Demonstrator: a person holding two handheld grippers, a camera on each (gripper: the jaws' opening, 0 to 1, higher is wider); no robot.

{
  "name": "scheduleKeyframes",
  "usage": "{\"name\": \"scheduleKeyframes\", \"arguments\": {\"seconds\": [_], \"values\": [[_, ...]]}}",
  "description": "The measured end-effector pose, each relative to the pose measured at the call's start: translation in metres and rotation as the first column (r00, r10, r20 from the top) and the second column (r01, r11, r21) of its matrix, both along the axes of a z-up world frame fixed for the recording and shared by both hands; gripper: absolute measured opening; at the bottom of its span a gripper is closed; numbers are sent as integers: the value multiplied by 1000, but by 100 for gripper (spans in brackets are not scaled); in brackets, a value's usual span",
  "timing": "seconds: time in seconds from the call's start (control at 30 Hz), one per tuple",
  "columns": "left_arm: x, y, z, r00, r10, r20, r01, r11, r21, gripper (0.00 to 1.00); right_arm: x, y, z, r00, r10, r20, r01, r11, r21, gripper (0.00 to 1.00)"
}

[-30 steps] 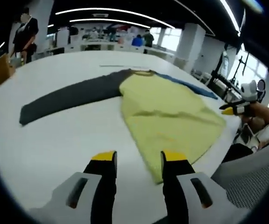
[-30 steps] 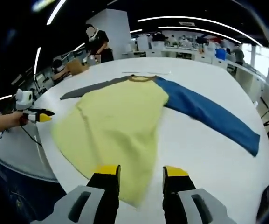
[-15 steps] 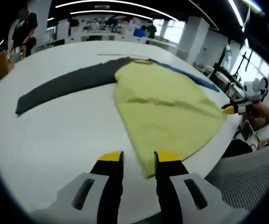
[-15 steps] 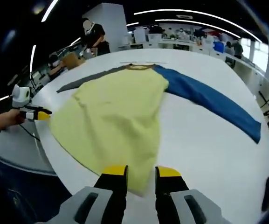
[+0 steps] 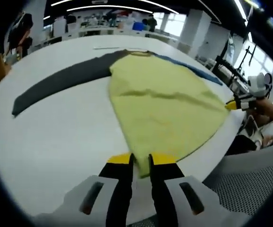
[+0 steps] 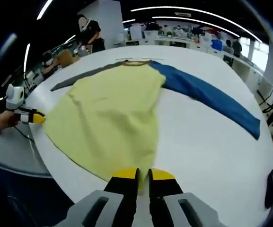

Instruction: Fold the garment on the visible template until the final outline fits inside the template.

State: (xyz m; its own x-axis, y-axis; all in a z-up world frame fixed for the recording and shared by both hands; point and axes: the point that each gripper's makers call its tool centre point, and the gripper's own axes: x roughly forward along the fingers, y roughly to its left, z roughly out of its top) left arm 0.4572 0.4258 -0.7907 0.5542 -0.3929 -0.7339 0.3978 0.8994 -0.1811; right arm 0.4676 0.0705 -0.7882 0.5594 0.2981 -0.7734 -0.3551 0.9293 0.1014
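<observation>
The left gripper (image 5: 140,158) pinches one hem corner of the yellow shirt (image 5: 162,106), and the right gripper (image 6: 143,174) pinches the other. The shirt lies flat on the white table (image 5: 56,127), collar pointing away, grey sleeve (image 5: 60,80) and blue sleeve (image 6: 207,97) stretched out to opposite sides.

My left gripper (image 5: 140,159) and right gripper (image 6: 143,174): black jaws, yellow tips, light grey housings with dark slots, lower centre of frame.
</observation>
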Motion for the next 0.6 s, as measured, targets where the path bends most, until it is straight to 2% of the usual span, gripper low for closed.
{"name": "scheduleKeyframes", "arguments": {"seconds": [0.2,0.37,0.6], "values": [[-3,2,0,1000,0,-18,0,1000,-12,1,-2,4,2,1000,-11,1,11,1000,26,0],[-4,8,3,1000,18,-24,-19,1000,-18,1,-9,10,4,1000,-19,-23,21,998,62,0],[-8,10,1,999,25,-47,-25,1000,-13,0,-20,15,2,999,-13,-51,16,999,51,0]]}}
